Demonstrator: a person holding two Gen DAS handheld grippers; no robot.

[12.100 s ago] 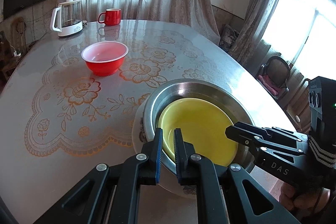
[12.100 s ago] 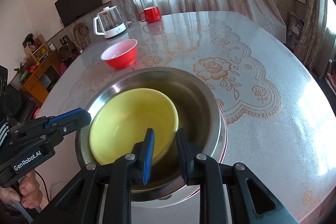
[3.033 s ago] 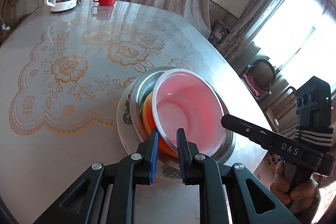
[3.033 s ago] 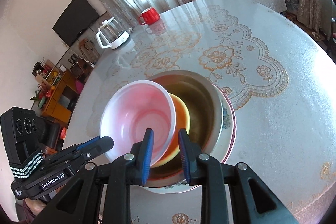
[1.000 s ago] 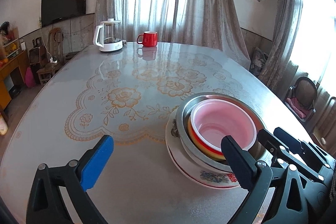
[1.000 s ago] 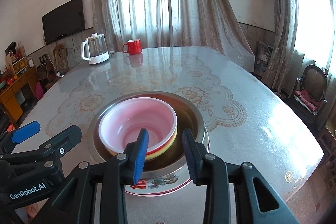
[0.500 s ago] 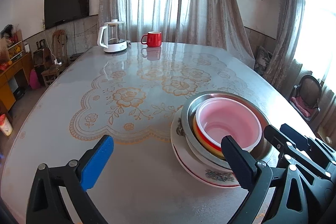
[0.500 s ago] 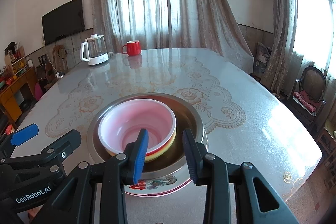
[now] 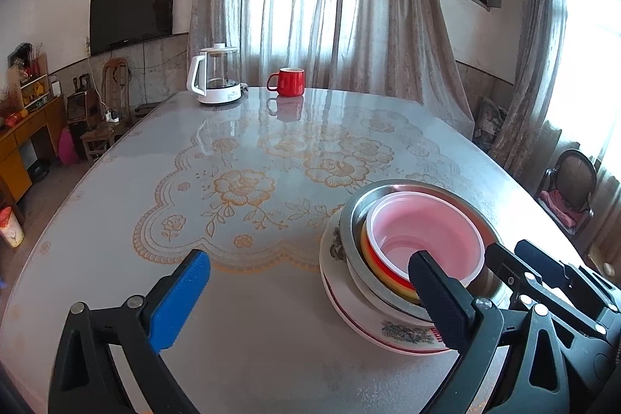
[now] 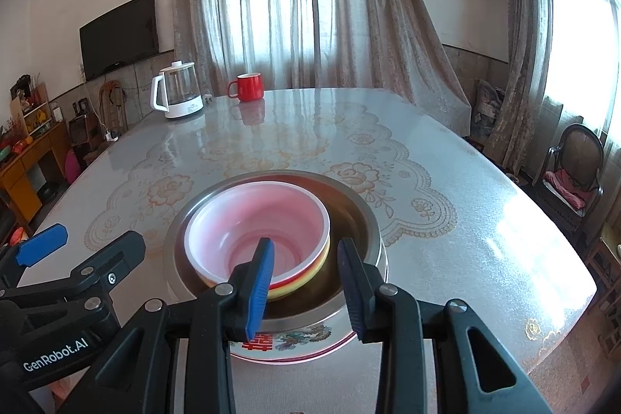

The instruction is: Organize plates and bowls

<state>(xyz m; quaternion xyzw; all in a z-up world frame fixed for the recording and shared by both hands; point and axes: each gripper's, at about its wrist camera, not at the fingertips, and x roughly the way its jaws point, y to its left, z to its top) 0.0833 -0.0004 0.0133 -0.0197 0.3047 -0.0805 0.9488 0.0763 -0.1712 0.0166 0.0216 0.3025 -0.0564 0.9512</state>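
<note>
Four dishes sit nested near the table's (image 9: 271, 317) front edge, toward its right corner: red bowl (image 10: 258, 224) w/ pink inside on top, yellow bowl (image 10: 310, 280) under it, both in the steel basin (image 10: 357, 216), all on a flowered plate (image 9: 388, 330). Stacking step looks done, imo. Left claw (image 9: 310, 282) spread wide apart, nothing in it, hovering left of the stack. Right claw (image 10: 306, 266) part open, empty, above the stack's near rim, not touching. Next move prob just backing both off; nothing else loose except kettle (image 9: 215, 80) & red mug (image 9: 289, 81) at the far edge. Plate mostly hidden under basin; yellow bowl shows only as a rim strip.
</note>
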